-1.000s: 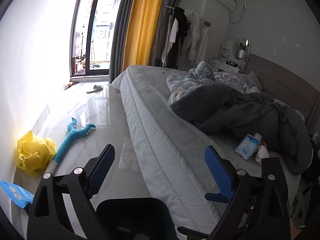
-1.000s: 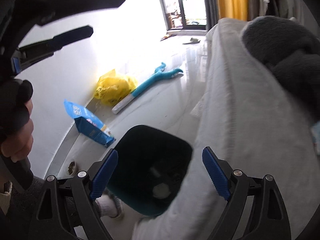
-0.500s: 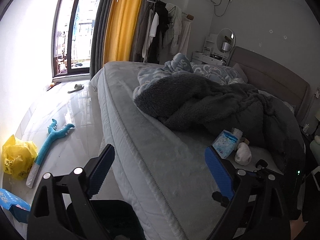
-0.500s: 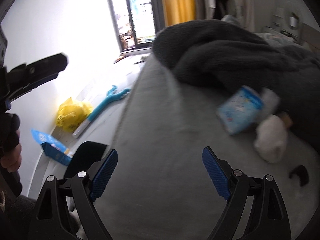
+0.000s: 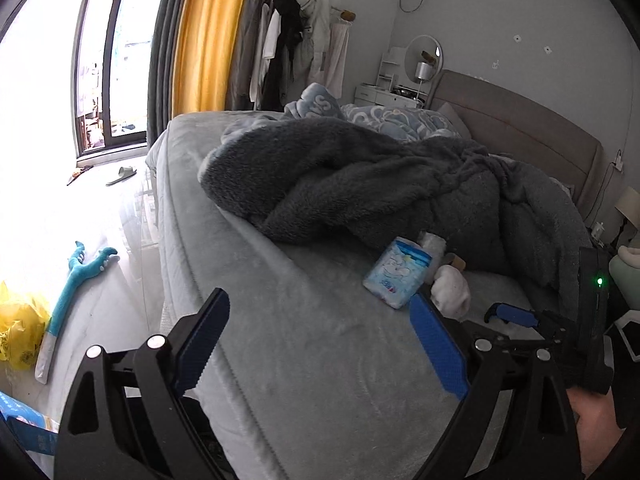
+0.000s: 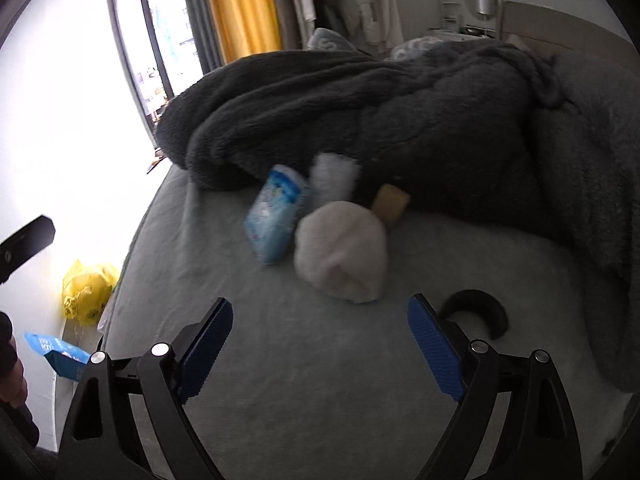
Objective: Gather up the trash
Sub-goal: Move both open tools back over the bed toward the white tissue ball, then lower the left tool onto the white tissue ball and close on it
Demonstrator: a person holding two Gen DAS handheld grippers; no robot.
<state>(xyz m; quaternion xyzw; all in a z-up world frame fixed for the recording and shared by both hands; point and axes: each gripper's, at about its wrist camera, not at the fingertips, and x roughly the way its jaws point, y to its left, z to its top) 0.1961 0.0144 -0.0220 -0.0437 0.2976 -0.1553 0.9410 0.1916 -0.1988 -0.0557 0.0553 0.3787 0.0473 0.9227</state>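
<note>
While both grippers hang empty, jaws wide, the right gripper (image 6: pixel 320 344) opening, we list nothing collected. Left on the bed (image 6: pixel 320 400): 1 tissue pack (image 6: pixel 276 216), 1 white wad (image 6: pixel 340 256).

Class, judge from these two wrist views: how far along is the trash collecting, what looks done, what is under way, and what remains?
Done: nothing shows as collected; both grippers are empty. Under way: the right gripper, jaws opening with nothing between them, faces the white wad on the bed. The left gripper stands open. Left: the wad, the blue tissue pack, the small brown piece, and the yellow bag on the floor.
</note>
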